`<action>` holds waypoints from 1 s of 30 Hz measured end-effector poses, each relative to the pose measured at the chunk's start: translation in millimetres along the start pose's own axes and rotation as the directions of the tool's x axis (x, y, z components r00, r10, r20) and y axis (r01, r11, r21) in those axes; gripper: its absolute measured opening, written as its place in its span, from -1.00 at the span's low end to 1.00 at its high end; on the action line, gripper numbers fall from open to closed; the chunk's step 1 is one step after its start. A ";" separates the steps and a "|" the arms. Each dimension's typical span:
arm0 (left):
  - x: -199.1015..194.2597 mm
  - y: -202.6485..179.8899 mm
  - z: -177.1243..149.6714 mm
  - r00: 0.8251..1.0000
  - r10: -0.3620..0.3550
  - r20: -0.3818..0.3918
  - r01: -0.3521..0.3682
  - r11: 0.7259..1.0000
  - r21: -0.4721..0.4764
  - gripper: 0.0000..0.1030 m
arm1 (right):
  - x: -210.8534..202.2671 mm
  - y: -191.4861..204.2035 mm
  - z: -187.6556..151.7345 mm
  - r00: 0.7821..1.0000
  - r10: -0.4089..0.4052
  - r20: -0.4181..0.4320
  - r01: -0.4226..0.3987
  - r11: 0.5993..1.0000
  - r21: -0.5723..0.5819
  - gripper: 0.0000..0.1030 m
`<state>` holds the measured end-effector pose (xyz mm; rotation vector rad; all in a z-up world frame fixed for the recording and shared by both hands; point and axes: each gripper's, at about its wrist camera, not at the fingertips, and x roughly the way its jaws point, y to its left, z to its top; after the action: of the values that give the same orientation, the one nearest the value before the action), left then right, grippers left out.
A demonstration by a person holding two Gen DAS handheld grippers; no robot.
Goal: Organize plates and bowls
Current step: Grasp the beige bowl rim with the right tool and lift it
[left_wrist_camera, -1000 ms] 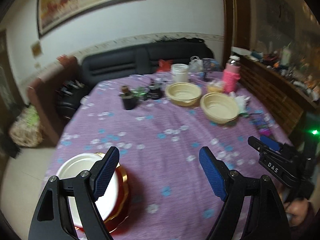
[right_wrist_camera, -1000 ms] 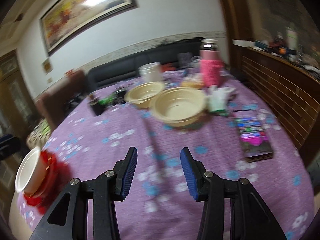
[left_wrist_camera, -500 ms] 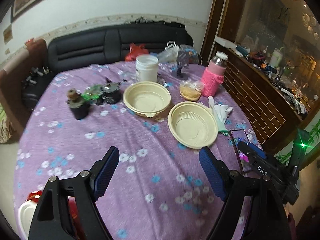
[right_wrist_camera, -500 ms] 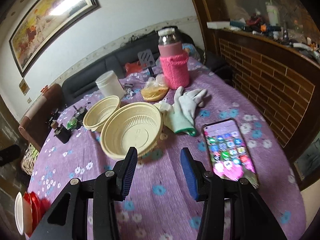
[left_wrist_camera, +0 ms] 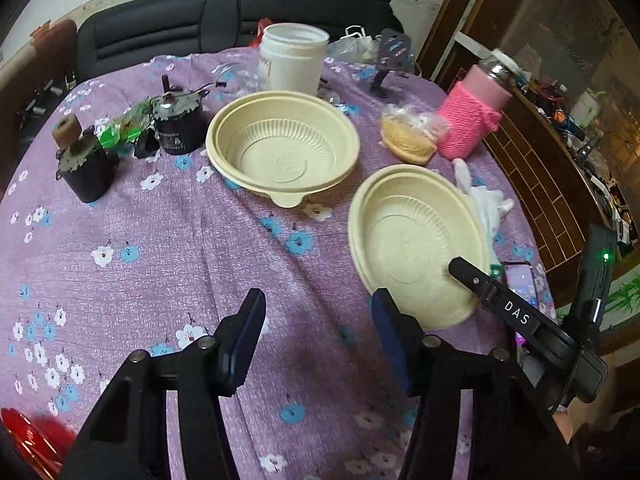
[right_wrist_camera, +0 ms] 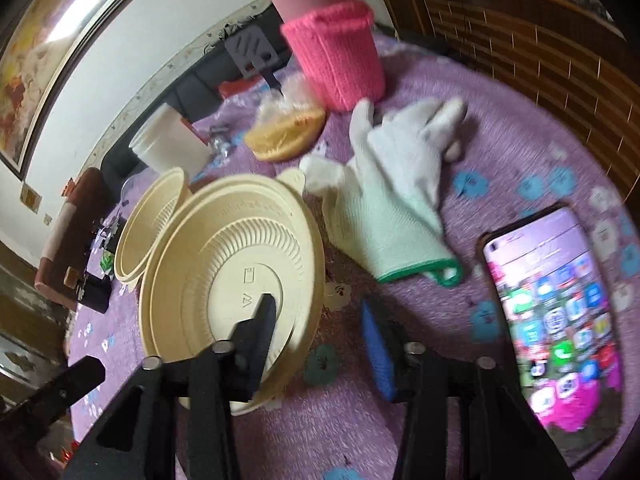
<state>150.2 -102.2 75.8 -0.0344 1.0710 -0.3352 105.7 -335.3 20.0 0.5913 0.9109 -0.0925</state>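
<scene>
Two cream bowls stand on the purple flowered tablecloth. The near bowl (left_wrist_camera: 416,240) (right_wrist_camera: 224,280) has my right gripper (right_wrist_camera: 320,332) open astride its near rim: the left finger is inside the bowl, the right finger outside on the cloth. In the left wrist view the right gripper's finger (left_wrist_camera: 476,280) reaches over that bowl's rim. The far bowl (left_wrist_camera: 284,152) (right_wrist_camera: 148,220) stands behind it. My left gripper (left_wrist_camera: 318,336) is open and empty above the cloth, left of the near bowl. A red plate edge (left_wrist_camera: 28,440) shows at the bottom left.
A white glove (right_wrist_camera: 400,188) and a lit phone (right_wrist_camera: 560,320) lie right of the near bowl. A pink-sleeved flask (left_wrist_camera: 476,116), a bagged bun (left_wrist_camera: 408,140), a white tub (left_wrist_camera: 292,60) and two dark motor parts (left_wrist_camera: 84,164) stand around the bowls. A black sofa (left_wrist_camera: 200,16) is behind the table.
Both grippers moved forward to the bowls. The right gripper came down over the near bowl's rim. The left gripper narrowed somewhat and left the red and white plates behind.
</scene>
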 end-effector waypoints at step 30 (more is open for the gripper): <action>-23.2 -22.9 -64.7 0.998 -0.029 -0.055 0.033 0.997 0.068 -0.74 | -80.5 1.0 -62.6 0.974 0.179 -0.142 -0.182 0.983 -0.011 -0.80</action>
<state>78.4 -108.6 68.7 0.0198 1.1123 -0.4028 11.2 -315.5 52.8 0.6617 0.9891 0.1257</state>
